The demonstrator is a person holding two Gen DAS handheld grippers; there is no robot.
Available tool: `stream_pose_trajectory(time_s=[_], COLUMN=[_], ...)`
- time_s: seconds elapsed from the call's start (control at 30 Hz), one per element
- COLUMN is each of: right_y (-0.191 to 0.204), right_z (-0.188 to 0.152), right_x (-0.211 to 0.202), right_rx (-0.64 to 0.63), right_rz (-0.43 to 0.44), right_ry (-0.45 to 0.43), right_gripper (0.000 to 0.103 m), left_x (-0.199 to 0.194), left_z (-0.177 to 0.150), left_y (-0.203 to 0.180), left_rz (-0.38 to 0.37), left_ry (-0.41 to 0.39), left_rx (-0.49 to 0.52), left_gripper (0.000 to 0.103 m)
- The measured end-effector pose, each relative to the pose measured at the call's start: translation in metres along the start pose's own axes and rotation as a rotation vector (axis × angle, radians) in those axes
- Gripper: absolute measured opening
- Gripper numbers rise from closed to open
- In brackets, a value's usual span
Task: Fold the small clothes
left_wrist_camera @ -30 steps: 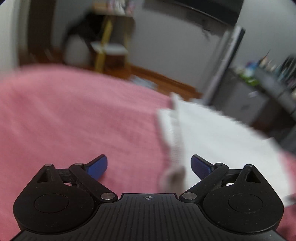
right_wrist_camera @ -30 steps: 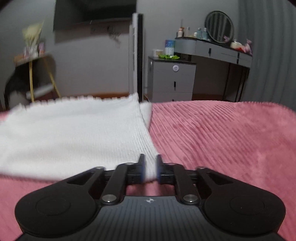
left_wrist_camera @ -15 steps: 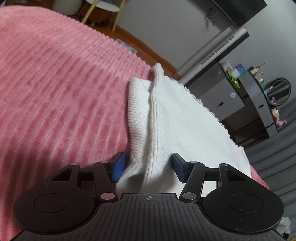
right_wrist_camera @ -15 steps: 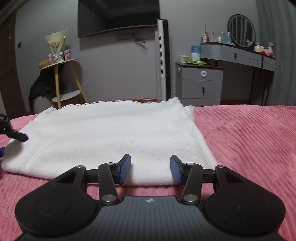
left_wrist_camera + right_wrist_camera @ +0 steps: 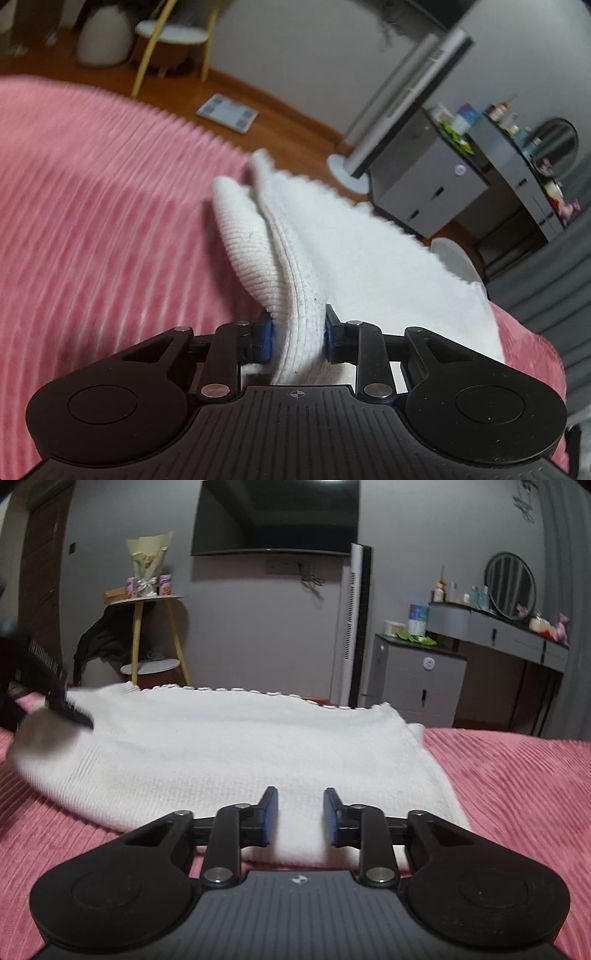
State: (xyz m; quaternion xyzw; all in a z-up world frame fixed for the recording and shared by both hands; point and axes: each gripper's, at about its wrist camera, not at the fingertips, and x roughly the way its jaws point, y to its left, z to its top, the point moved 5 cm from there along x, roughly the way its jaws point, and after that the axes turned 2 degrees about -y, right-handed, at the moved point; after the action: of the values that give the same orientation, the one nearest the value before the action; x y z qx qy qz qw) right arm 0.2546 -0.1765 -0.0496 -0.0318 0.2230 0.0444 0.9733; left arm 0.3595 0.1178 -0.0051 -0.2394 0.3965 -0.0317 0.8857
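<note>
Step, as I read it: getting hold of both near corners of the garment (image 5: 236,753) before a fold. Nothing folded over yet.

Near: L gripper (image 5: 298,334), jaws closing, pads already pinching a bunched-up white edge w/ ribbed hem; cloth lifts into a ridge running away from it. R gripper (image 5: 300,818), jaws closing too, narrow gap, near hem of the garment betw. the pads, but pads don't look pressed on it yet, so no grip there.

Mid: garment lies spread flat on the pink bedspread (image 5: 517,775), scalloped trim along the far edge. In the R view the L gripper shows as a dark blur at the garment's left end.

Far: floor, side table, fan, dresser, TV.

Next move needs: R finishes its pinch on the hem, then both lift together and carry the near edge over toward the far one, keeping it taut and level.

Count: 1 garment, 2 grippers, 1 bedspread.
</note>
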Motion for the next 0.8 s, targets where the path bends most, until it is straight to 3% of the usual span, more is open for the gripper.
stream_pose_trajectory(time_s=[0.1, 0.23, 0.37, 0.47, 0.53, 0.63, 0.67, 0.73, 0.8], right_y=[-0.003, -0.026, -0.051, -0.066, -0.072, -0.079, -0.081, -0.085, -0.091], right_z=[-0.003, 0.002, 0.002, 0.0, -0.001, -0.005, -0.006, -0.007, -0.007], right_x=[0.009, 0.009, 0.011, 0.011, 0.011, 0.013, 0.014, 0.016, 0.016], right_rx=[0.034, 0.138, 0.23, 0.28, 0.297, 0.339, 0.347, 0.375, 0.415], right_rz=[0.001, -0.01, -0.046, -0.051, -0.048, -0.016, -0.007, 0.016, 0.034], right_ry=[0.043, 0.033, 0.04, 0.042, 0.041, 0.048, 0.051, 0.055, 0.059], right_gripper=[0.019, 0.019, 0.019, 0.019, 0.019, 0.019, 0.019, 0.019, 0.019], left_x=[-0.005, -0.004, 0.015, 0.034, 0.049, 0.053, 0.043, 0.017, -0.013], left_z=[0.009, 0.007, -0.019, -0.046, -0.067, -0.09, -0.092, -0.094, -0.1], left_y=[-0.037, -0.105, -0.171, -0.196, -0.204, -0.2, -0.197, -0.182, -0.155], left_rz=[0.01, -0.012, -0.04, -0.061, -0.066, -0.072, -0.084, -0.139, -0.142], left_ry=[-0.014, -0.02, 0.0, 0.029, 0.042, 0.072, 0.055, 0.012, -0.055], left_rx=[0.099, 0.275, 0.447, 0.488, 0.516, 0.513, 0.476, 0.345, 0.246], left_gripper=[0.028, 0.028, 0.028, 0.029, 0.037, 0.053, 0.056, 0.079, 0.084])
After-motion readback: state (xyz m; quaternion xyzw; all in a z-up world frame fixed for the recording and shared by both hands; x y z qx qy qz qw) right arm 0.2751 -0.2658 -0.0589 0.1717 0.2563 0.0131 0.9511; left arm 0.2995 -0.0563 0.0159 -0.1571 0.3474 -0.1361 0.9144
